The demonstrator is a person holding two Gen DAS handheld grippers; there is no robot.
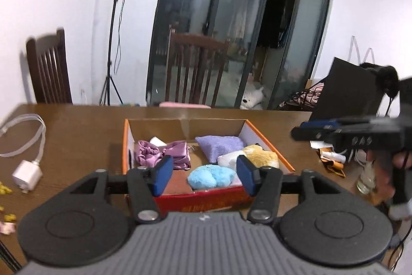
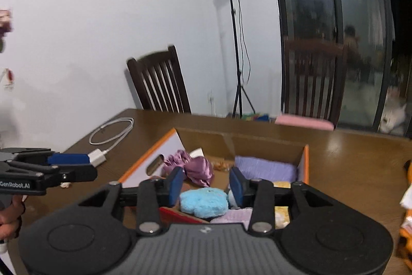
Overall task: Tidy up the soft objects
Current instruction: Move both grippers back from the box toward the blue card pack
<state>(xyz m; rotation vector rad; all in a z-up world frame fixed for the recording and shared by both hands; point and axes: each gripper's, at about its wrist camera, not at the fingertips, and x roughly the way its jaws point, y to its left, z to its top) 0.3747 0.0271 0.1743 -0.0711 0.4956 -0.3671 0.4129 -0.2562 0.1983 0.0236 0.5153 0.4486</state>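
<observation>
Both grippers, left (image 1: pixel 204 175) and right (image 2: pixel 206 186), hung parted, empty, above box (image 1: pixel 267 143). Blue plush (image 1: pixel 211 175) sat inside; reckon any remaining softies needed gentle low drops.

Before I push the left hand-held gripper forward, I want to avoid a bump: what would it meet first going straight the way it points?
Probably the blue plush toy in the cardboard box: it lies between the open fingers of the left hand-held gripper, which are empty. Depth is unclear, so the box's near red wall could come first.
</observation>
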